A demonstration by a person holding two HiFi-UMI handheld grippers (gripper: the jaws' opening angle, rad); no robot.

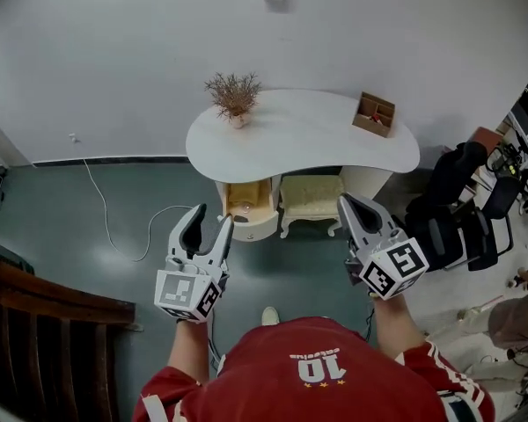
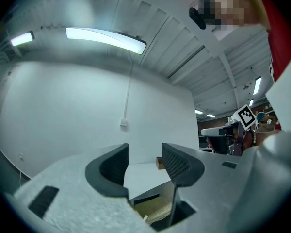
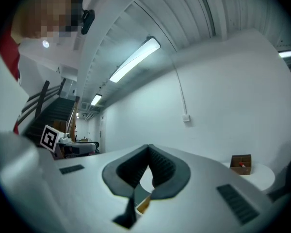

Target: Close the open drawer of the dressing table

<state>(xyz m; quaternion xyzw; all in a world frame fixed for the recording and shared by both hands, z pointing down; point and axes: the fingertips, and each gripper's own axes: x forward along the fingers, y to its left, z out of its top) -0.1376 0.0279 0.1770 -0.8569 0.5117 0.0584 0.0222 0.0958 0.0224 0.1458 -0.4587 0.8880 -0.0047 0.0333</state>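
Observation:
The white dressing table (image 1: pixel 308 134) stands against the wall ahead, and its left drawer (image 1: pixel 249 207) is pulled out, showing a pale wooden inside. My left gripper (image 1: pixel 213 218) is held in the air short of the drawer front, open, with nothing between its fingers. In the left gripper view the left gripper (image 2: pixel 144 152) frames the table top (image 2: pixel 143 174) through its gap. My right gripper (image 1: pixel 343 199) hovers in front of the table's right half, shut on nothing. Its tips meet in the right gripper view (image 3: pixel 148 149). Neither gripper touches the table.
A cream stool (image 1: pixel 311 199) is tucked under the table beside the drawer. A dried plant (image 1: pixel 234 97) and a wooden box (image 1: pixel 374 113) sit on top. Black office chairs (image 1: pixel 458 200) crowd the right, a white cable (image 1: pixel 114 227) trails on the floor, and a dark wooden railing (image 1: pixel 44 323) is at the left.

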